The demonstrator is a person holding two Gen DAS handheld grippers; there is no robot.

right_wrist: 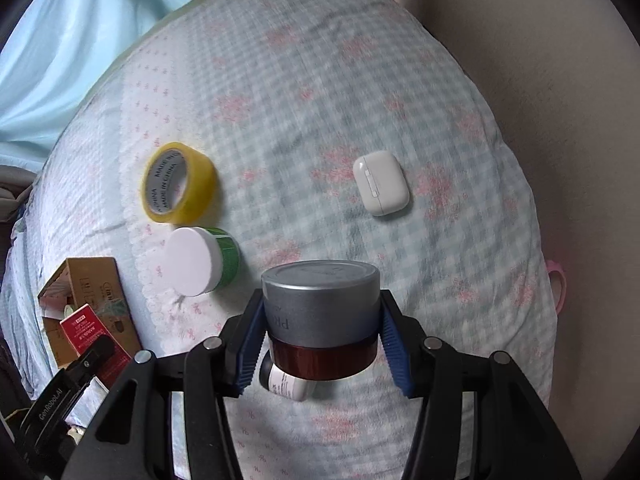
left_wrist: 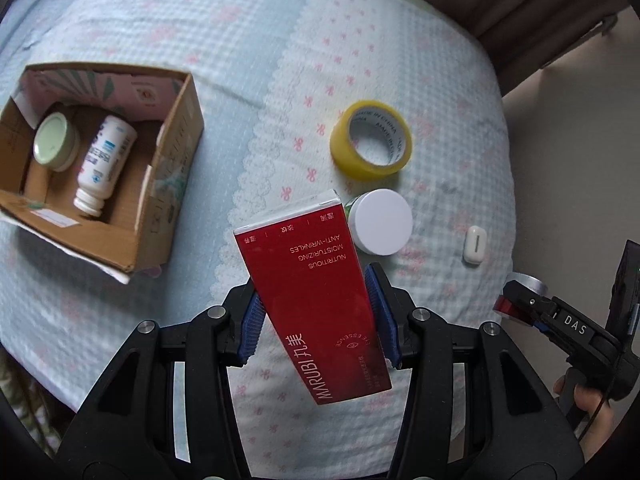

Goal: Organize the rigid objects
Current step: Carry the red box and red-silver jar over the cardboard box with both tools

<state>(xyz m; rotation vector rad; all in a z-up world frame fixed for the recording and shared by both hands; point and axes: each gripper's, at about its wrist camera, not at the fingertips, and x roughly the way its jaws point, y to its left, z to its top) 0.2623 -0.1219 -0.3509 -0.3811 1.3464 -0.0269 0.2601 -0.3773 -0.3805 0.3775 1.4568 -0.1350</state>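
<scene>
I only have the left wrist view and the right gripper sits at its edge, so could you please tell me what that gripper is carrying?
Observer: The right gripper is shut on a jar with a grey lid and a dark red base.
Operator: Thank you. Is anything hidden beneath it?
Observer: Yes, a small white bottle lies on the bedspread under the jar.
Operator: And the white thing at my right?
Observer: It is a white earbud case, lying closed on the bedspread, apart from the yellow tape roll.
</scene>
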